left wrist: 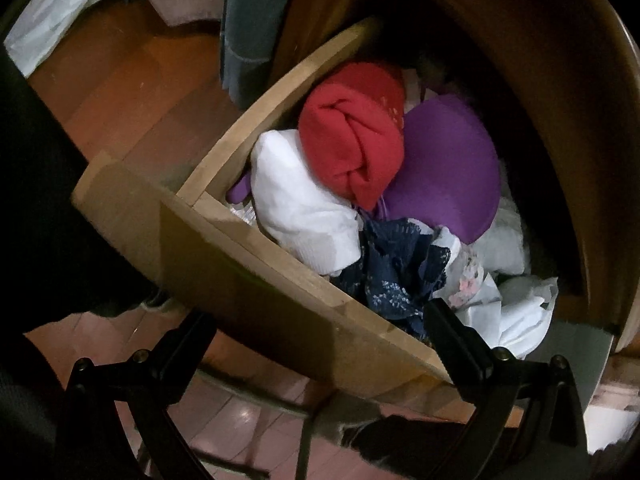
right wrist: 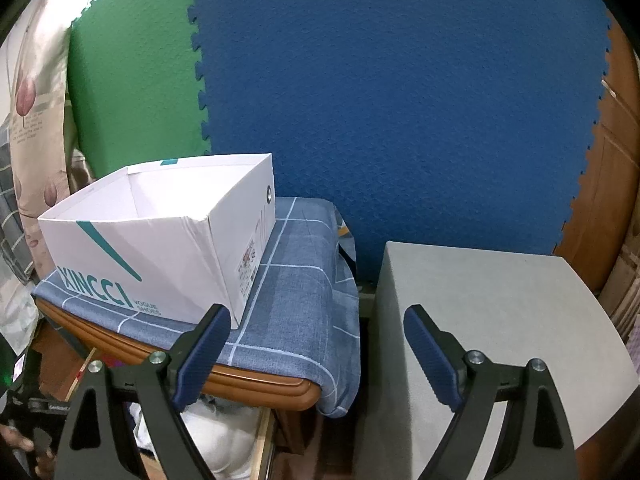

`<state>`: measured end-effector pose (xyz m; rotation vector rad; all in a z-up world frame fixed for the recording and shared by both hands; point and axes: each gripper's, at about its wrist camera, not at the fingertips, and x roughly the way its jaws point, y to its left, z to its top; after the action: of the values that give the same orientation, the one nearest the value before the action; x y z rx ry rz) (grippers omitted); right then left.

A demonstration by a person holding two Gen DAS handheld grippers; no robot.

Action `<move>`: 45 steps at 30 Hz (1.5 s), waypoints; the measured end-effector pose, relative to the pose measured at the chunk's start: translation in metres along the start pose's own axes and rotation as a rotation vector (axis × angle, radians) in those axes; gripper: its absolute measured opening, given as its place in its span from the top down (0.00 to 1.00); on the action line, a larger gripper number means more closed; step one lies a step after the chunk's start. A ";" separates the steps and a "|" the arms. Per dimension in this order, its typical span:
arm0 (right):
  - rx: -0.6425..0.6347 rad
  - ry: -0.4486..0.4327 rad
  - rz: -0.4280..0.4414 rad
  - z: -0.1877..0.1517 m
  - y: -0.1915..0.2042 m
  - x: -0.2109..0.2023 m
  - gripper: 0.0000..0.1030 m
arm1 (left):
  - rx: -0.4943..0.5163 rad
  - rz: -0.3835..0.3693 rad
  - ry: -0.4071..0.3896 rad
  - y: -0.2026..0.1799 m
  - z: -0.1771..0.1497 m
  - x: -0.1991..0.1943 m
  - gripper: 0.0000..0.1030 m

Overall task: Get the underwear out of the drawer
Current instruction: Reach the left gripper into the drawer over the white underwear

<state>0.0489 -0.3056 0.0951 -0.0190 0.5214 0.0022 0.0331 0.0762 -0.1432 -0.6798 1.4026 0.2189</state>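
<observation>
The wooden drawer stands pulled open and is full of clothes. In it lie a red rolled garment, a purple padded cup, a white bundle, navy lace underwear and pale floral pieces. My left gripper hangs open above the drawer's front board, its right finger just over the navy lace, holding nothing. My right gripper is open and empty, higher up, facing the cabinet top. Below it the drawer shows white cloth.
A white XINCCI shoe box, open, sits on a blue checked cloth over the cabinet top. A grey block stands to the right. Blue and green foam mats cover the wall. Wooden floor lies left of the drawer.
</observation>
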 end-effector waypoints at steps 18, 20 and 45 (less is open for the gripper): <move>-0.001 0.002 -0.002 -0.001 -0.002 -0.001 0.12 | 0.040 0.053 0.108 0.008 0.011 -0.007 0.00; -0.002 0.002 -0.002 -0.001 -0.002 -0.001 0.12 | 0.051 0.052 0.097 0.005 0.012 -0.011 0.02; 0.009 -0.015 -0.006 0.003 -0.005 -0.008 0.12 | 1.054 -0.059 -0.291 -0.137 -0.080 -0.116 0.06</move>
<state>0.0430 -0.3102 0.1014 -0.0118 0.5068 -0.0060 0.0169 -0.0487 0.0081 0.1868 1.0162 -0.4422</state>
